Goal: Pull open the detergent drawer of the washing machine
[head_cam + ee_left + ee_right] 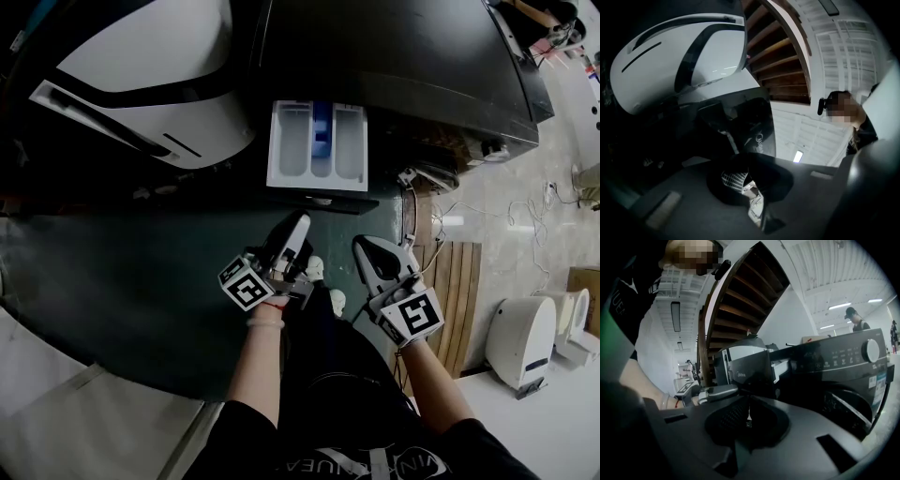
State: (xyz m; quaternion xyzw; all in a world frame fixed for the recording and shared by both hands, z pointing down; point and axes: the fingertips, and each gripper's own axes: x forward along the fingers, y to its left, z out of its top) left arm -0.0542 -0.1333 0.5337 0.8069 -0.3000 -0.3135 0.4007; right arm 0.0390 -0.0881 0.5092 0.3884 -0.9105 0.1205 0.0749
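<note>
My left gripper [296,228] is shut up tight. Its two jaws are pressed together and there is nothing in them. My right gripper [364,247] is just beside it. It is shut too and holds nothing. Both point at the black washing machine [394,66]. Just past their tips is the detergent drawer [319,180]. It sticks out from the front of the machine, pulled open. It is white inside, with a blue part [322,131] in the middle. Farther off to the left sits a big white machine [141,75].
</note>
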